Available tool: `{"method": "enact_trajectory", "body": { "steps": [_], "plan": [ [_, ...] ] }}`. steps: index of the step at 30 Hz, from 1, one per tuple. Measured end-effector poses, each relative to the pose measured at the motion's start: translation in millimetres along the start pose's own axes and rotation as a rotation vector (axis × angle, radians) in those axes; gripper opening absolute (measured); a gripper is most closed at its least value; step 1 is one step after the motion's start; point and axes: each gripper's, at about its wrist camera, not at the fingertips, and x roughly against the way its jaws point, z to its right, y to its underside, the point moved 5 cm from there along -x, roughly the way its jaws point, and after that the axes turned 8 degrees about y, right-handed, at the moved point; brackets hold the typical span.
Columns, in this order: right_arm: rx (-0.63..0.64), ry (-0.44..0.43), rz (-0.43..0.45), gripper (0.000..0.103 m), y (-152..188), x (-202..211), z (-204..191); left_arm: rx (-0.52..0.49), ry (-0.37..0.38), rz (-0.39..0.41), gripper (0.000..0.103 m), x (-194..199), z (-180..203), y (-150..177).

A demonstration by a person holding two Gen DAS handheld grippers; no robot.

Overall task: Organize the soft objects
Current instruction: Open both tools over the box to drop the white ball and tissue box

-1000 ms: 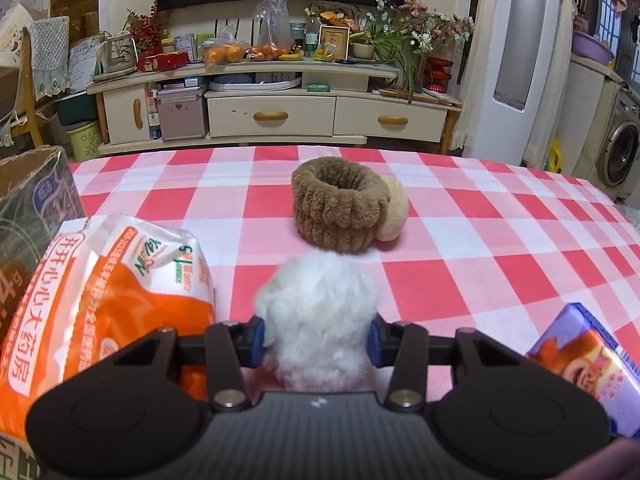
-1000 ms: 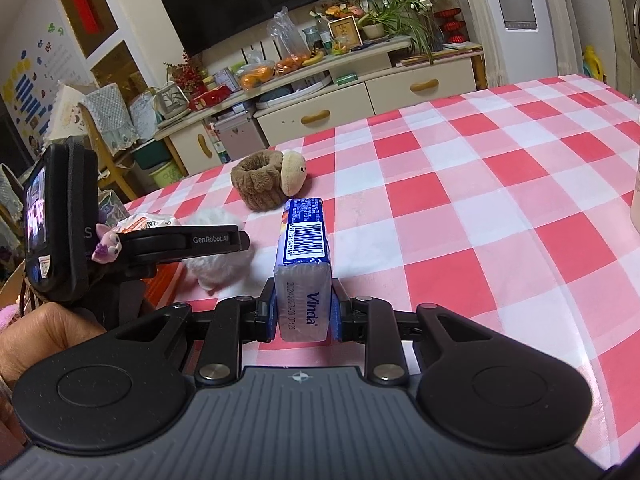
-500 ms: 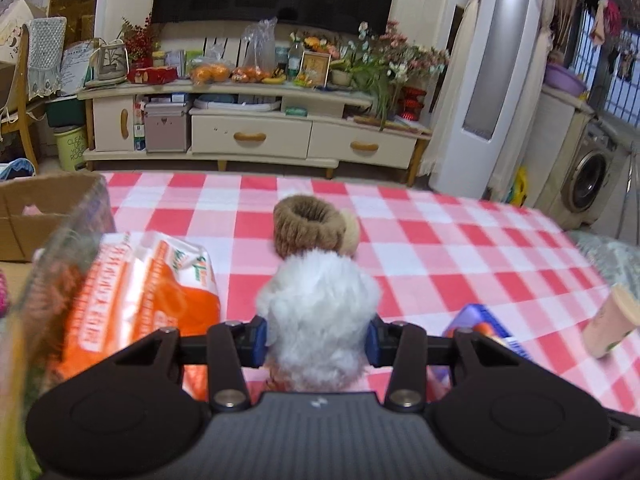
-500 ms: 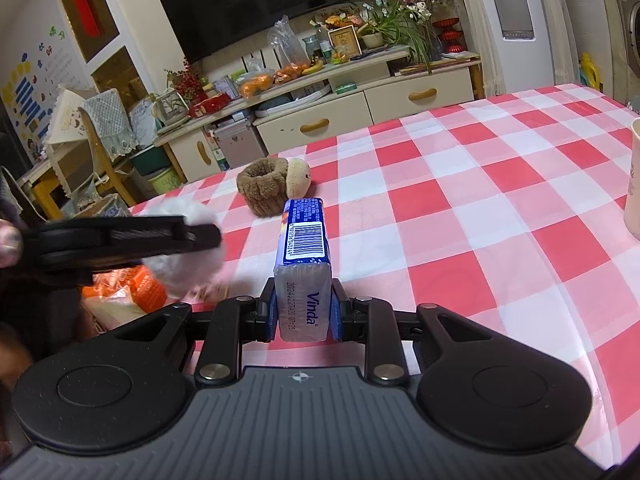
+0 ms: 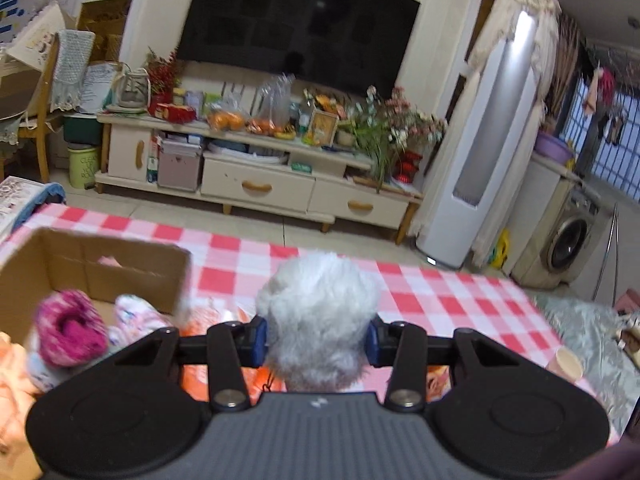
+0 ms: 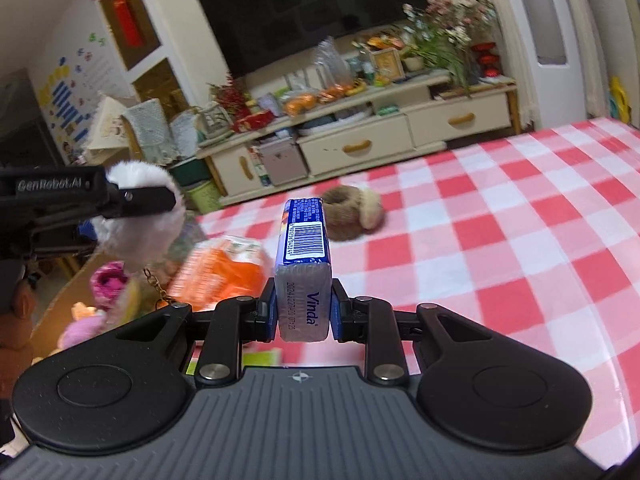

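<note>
- White fluff fills the left claw: both blue pads press into the sides of a furry pom-pom, which is lifted clear of the desk and hangs near the desk's left edge, just beside the cardboard box.
- Seen from the right wrist, a small chain dangles under the fluffy ball, so it looks like a keyring charm.
- It should be very light and it squashes easily. A hold across its middle, as now, seems safest, since fur alone could slip out.
- In the box lie a magenta knitted piece and other pale soft things, blurred.
- Right claw is clamped on a Vinda tissue pack, gripped at its near end, with the far end sticking forward above the desk.
- That pack is light, and its plastic wrap is likely slick. It gives under pressure, so a grip nearer its centre would steady it.
- Toward the far edge of the desk rests a brown plush ring with a cream plush piece touching it.
- An orange packet lies near the left edge, beside the box.
- My guess: the pom-pom goes into the box next.
</note>
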Motion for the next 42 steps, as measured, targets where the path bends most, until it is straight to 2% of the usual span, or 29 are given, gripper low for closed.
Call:
{"method": "enact_trajectory", "body": {
  "steps": [6, 13, 18, 26, 31, 35, 37, 38, 42],
  "plan": [
    [0.037, -0.084, 0.004, 0.03, -12, -4, -49, 0.037, -0.031, 0.063, 0.043, 27, -31, -19],
    [0.071, -0.196, -0.002, 0.03, -23, -19, -107, 0.114, -0.105, 0.124, 0.043, 46, -81, -33],
    [0.128, -0.251, -0.027, 0.03, -21, -39, -148, 0.165, -0.158, 0.123, 0.044, 45, -116, -33],
    [0.204, -0.221, -0.072, 0.03, -2, -74, -182, 0.196, -0.224, 0.061, 0.044, 32, -156, -23],
    [0.24, -0.192, -0.093, 0.032, 10, -81, -187, 0.17, -0.272, 0.033, 0.047, 28, -163, -15],
    [0.234, -0.18, -0.107, 0.043, 14, -78, -185, 0.11, -0.329, 0.029, 0.055, 26, -162, -14],
    [0.215, -0.191, -0.096, 0.06, 14, -69, -183, 0.078, -0.351, 0.034, 0.068, 26, -157, -14],
    [0.211, -0.195, -0.083, 0.063, 12, -64, -181, 0.068, -0.357, 0.039, 0.072, 27, -155, -15],
    [0.174, -0.18, -0.04, 0.088, 6, -48, -165, 0.018, -0.37, 0.051, 0.077, 29, -145, -17]
  ]
}}
